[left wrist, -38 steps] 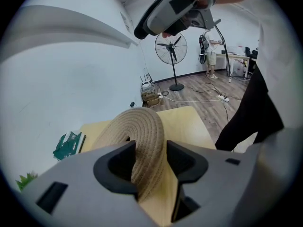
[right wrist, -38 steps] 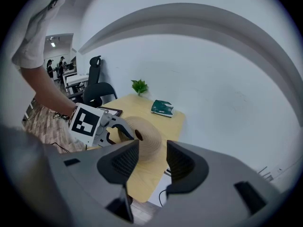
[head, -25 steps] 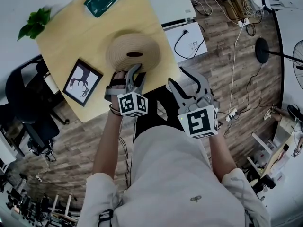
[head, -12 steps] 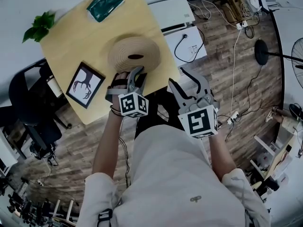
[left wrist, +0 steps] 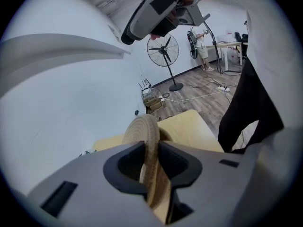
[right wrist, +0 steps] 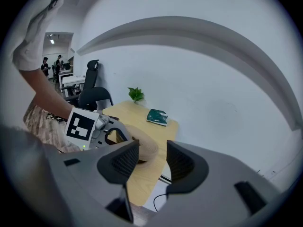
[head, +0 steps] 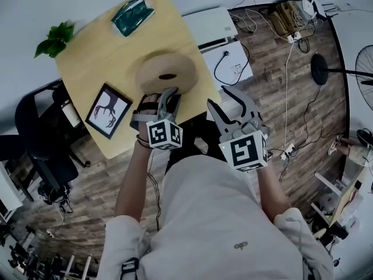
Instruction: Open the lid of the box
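Observation:
A round woven straw lid [head: 166,72] with a dark oval in its middle sits near the front edge of the light wooden table [head: 99,57]. My left gripper [head: 167,95] holds its near rim. In the left gripper view the woven edge [left wrist: 142,131] stands between the pads, which press on it from both sides; the jaws have just been closing on it. What lies under the lid is hidden. My right gripper [head: 221,98] hangs open past the table's right corner with nothing between its fingers. Its own view shows the lid [right wrist: 144,148] and the left gripper [right wrist: 111,134] ahead.
On the table lie a framed picture [head: 109,111], a green packet [head: 132,15] and a small plant [head: 55,39]. A white unit [head: 213,22] stands behind the table, a black chair [head: 35,139] to its left. Cables and a fan stand [head: 320,69] are on the wooden floor.
The left gripper's jaws have narrowed onto the lid's rim. Both grippers have risen a little, and the lid's near edge has come up with the left one.

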A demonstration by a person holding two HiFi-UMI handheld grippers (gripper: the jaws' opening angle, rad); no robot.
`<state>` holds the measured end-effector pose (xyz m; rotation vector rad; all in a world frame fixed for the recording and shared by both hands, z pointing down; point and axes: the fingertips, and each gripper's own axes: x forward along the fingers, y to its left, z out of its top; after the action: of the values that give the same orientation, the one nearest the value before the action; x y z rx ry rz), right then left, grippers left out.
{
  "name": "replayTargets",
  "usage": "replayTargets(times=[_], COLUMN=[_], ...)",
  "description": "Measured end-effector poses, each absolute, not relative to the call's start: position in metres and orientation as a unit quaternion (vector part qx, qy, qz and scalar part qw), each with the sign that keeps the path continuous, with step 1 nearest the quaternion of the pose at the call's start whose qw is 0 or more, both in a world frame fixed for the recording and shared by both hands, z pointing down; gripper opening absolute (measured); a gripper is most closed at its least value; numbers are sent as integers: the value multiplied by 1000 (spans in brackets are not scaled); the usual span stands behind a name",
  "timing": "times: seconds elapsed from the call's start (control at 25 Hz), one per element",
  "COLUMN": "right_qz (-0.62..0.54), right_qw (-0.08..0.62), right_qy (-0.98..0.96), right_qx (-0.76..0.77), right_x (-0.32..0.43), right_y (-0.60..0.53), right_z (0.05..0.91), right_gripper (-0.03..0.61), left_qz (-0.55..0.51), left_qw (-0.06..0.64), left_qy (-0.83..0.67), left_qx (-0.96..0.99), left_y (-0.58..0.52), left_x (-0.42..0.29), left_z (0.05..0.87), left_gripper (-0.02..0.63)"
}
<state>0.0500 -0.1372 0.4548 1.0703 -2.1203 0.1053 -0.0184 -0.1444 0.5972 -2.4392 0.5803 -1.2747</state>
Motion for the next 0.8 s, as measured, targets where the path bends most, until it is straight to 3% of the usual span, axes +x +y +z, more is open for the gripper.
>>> replayTargets(times=[0.8], right_qz=[-3], right_qw=[354], right_qy=[-841], right_qx=[410], right_x=[27], right_y=[-156], right_z=[423], right_gripper=[178], left_qz=[-413], left_qw=[171], left_qy=[280], left_qx=[-850], left_y=[-160], left_x=[-46], left_z=[532], left_gripper=[77])
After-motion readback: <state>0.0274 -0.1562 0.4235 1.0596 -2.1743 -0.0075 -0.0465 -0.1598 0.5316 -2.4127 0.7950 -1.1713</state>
